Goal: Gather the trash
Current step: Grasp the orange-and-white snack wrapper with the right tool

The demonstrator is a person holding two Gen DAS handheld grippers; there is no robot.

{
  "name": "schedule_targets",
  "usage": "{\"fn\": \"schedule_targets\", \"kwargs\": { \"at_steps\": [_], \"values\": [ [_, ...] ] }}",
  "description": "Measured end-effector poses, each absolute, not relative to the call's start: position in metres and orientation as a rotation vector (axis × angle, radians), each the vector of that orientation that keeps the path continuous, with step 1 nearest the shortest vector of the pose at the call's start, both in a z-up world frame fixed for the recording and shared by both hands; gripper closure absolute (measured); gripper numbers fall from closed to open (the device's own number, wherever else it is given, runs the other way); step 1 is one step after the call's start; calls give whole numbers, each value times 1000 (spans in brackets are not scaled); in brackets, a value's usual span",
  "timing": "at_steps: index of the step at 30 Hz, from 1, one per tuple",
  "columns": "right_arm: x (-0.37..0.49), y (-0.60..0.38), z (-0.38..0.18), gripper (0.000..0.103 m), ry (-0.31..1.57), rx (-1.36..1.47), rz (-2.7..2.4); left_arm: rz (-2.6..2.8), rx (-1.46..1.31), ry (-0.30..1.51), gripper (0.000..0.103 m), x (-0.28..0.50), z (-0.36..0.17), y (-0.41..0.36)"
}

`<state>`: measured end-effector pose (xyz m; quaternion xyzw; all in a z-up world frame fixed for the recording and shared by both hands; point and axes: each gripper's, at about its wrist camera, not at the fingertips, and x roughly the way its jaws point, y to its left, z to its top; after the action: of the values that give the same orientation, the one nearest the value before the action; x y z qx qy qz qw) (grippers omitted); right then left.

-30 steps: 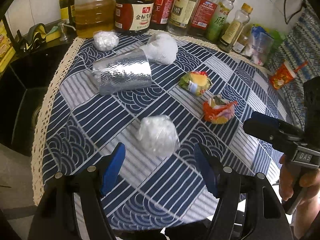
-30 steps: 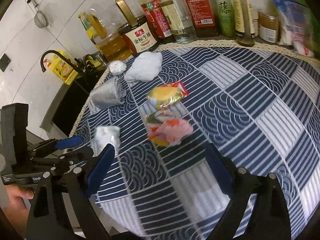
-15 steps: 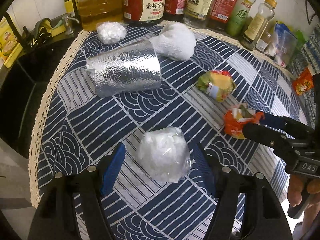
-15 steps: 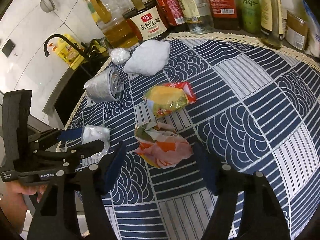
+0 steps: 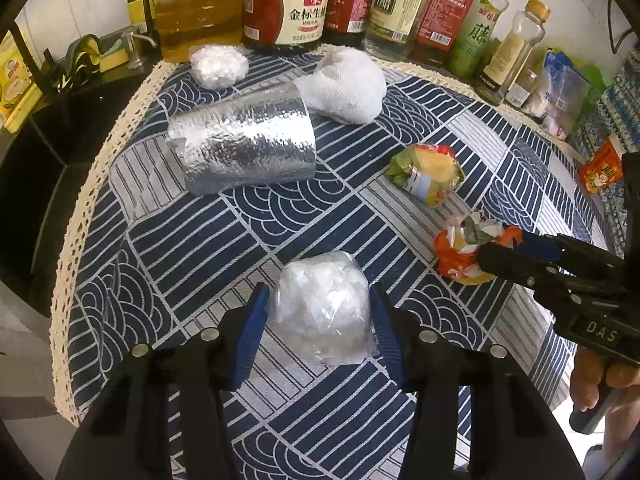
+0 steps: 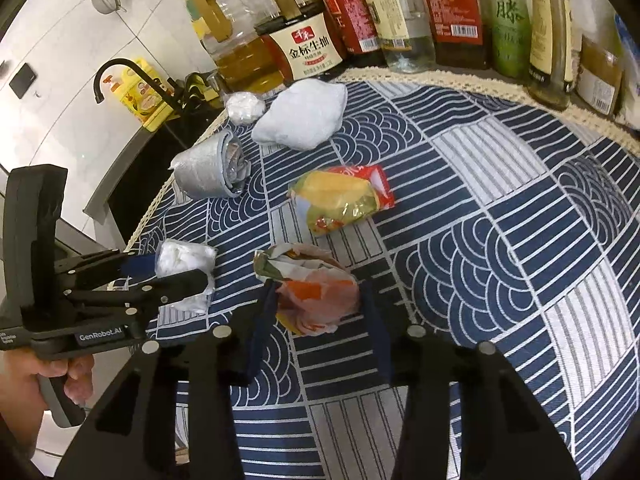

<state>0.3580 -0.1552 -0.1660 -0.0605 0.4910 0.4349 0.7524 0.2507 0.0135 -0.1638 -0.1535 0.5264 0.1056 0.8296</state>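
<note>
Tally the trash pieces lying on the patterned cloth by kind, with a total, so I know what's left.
Clear bags of white scraps: 2, one between the left gripper's jaws, one by the bottles.
White paper wad: 1.
Silver foil roll: 1.
Crumpled snack wrappers: 2, orange one between the right gripper's jaws, yellow-green one beyond it.
Total: 6.
</note>
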Motion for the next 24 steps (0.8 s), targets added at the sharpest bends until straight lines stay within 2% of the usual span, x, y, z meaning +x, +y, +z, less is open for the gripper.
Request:
{"fn": "schedule_targets", "kwargs": {
  "at_steps": [10, 24],
  "values": [
    [343, -162, -157, 62, 1060, -93, 925, 178, -314, 1072, 55, 237, -149, 14],
    [279, -175, -133, 62, 1010, -51, 801, 44, -268, 1034, 55, 193, -131, 16]
  ]
}}
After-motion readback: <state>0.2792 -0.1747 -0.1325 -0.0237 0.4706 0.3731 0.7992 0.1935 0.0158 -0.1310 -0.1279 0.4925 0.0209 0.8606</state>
